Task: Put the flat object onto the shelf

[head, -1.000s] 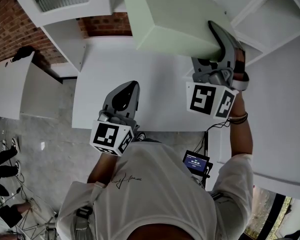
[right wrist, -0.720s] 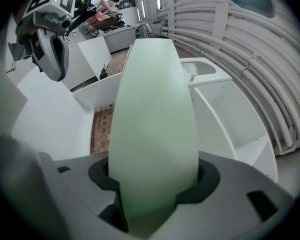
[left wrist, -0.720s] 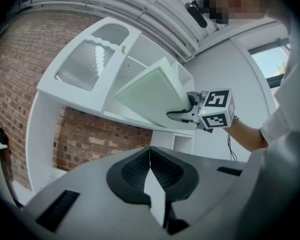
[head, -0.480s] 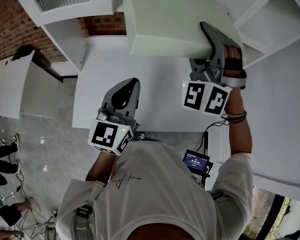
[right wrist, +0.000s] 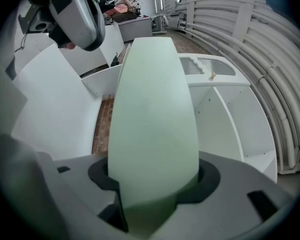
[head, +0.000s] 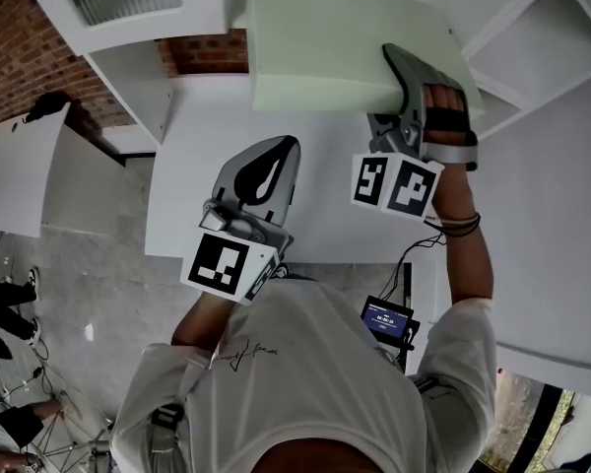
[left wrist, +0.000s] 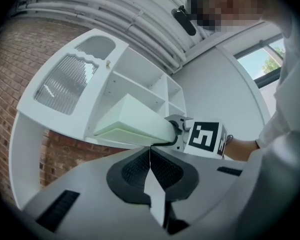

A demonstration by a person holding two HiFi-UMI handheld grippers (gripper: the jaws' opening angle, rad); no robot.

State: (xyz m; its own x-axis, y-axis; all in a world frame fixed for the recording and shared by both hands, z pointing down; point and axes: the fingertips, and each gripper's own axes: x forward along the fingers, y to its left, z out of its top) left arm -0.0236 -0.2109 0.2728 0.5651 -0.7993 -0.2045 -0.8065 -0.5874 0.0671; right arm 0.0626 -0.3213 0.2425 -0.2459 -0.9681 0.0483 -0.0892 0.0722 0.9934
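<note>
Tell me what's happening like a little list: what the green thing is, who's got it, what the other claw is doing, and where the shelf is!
Green thing: a flat, pale green slab
Who holds it: the right claw, shut on one end of it
Where it is: up in the air above the white table, not lying on it
Other claw: the left claw, shut, holding nothing, lower down over the table
Shelf: white, with open compartments, just beyond the slab
Job done: not yet, the slab looks not set on the shelf
</note>
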